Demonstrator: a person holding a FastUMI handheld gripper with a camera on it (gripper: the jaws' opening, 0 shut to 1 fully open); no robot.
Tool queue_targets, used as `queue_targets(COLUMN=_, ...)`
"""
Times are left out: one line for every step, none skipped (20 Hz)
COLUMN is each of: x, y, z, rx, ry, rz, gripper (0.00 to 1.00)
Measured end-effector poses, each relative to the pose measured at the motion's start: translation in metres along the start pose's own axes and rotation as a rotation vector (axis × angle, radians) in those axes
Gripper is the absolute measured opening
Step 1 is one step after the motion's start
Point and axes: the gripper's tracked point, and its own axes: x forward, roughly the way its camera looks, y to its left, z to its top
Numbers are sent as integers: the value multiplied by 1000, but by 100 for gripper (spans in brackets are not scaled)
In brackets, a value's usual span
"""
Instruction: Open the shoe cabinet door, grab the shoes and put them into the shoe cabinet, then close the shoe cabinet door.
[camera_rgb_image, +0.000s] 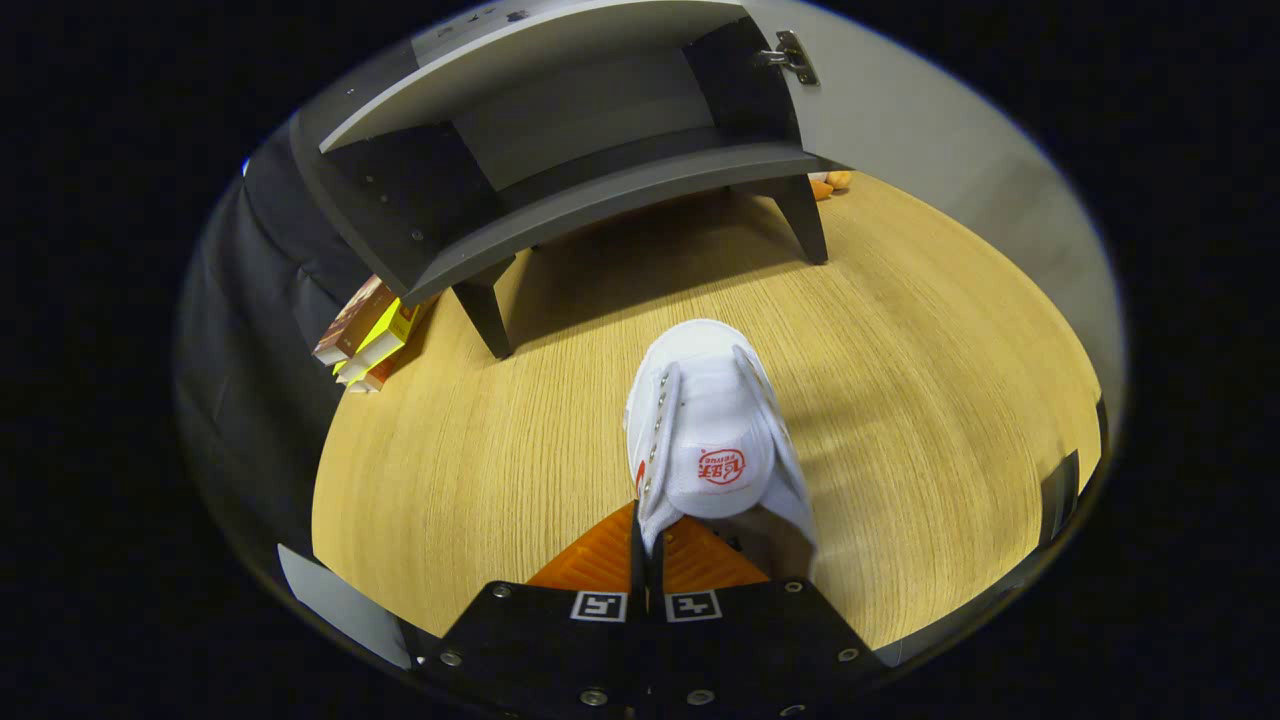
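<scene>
Bare tabletop (520, 420) between shoe (710, 430) and open cabinet (560, 170).

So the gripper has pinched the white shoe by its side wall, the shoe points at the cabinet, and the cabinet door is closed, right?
Not quite: the cabinet door is open, swung aside with its hinge and the shelf inside exposed, as the gripper view shows. The rest holds: the gripper is pinched on the white shoe by its side wall, toe pointing at the cabinet.
</scene>
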Motion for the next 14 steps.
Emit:
queue_targets(x=-5, y=3, z=5, rx=3, ry=-10, rz=4, gripper=0)
queue_targets(x=-10, y=6, z=10, rx=5, ry=-18, rz=11, gripper=0)
queue_targets(x=-15, y=10, z=16, rx=3, ry=-32, rz=15, gripper=0)
queue_targets(x=-21, y=11, z=22, rx=-5, ry=-45, rz=11, gripper=0)
queue_targets(x=-24, y=15, z=24, rx=-14, ry=-51, rz=12, gripper=0)
queue_targets(x=-28, y=19, z=26, rx=-13, ry=-56, rz=19, gripper=0)
queue_targets(x=-33, y=23, z=27, rx=-13, ry=-61, rz=22, gripper=0)
queue_targets(x=-38, y=24, z=28, rx=-19, ry=-68, rz=18, gripper=0)
queue_targets(x=-44, y=28, z=28, rx=-26, ry=-75, rz=15, gripper=0)
queue_targets(x=-52, y=33, z=31, rx=-26, ry=-83, rz=17, gripper=0)
queue_targets(x=-59, y=39, z=35, rx=-23, ry=-95, rz=22, gripper=0)
queue_targets(x=-68, y=44, z=40, rx=-22, ry=-108, rz=28, gripper=0)
queue_targets(x=-77, y=50, z=45, rx=-21, ry=-125, rz=33, gripper=0)
queue_targets(x=-86, y=55, z=52, rx=-23, ry=-142, rz=35, gripper=0)
